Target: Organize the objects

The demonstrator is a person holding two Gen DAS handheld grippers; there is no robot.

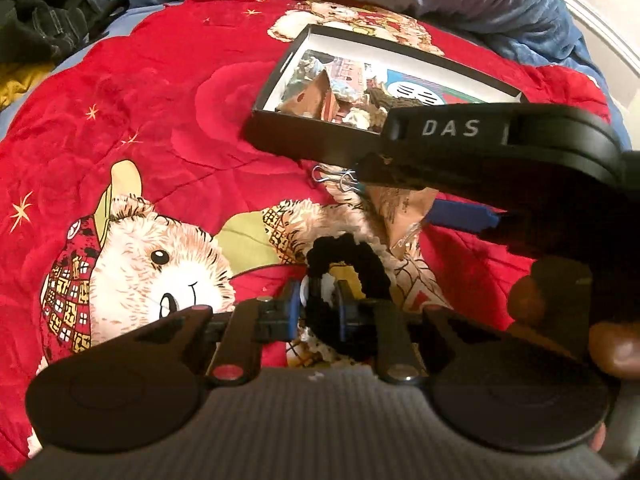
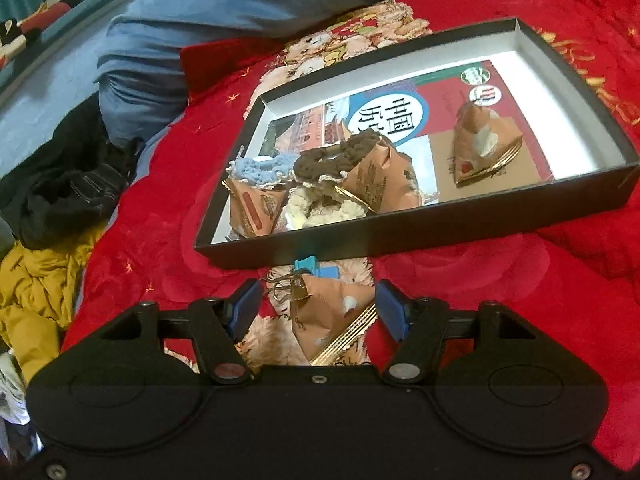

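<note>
My left gripper (image 1: 319,308) is shut on the near side of a fuzzy black scrunchie (image 1: 352,254) that lies on the red bear-print quilt (image 1: 160,100). My right gripper (image 2: 320,304) stands open around a brown triangular snack packet (image 2: 332,320) on the quilt, its pads not pressing on it. In the left wrist view the right gripper reaches in from the right, with one of its blue fingers (image 1: 460,216) beside that packet (image 1: 400,208). Just beyond stands an open black box (image 2: 400,236) holding blue (image 2: 260,168), brown (image 2: 332,156) and cream (image 2: 316,208) scrunchies and several brown packets.
Binder clips (image 2: 298,276) lie between the packet and the box's near wall, also visible in the left wrist view as binder clips (image 1: 340,178). A blue duvet (image 2: 200,20) is piled behind the box. Dark and mustard clothes (image 2: 40,280) lie at the left. A hand (image 1: 616,352) holds the right gripper.
</note>
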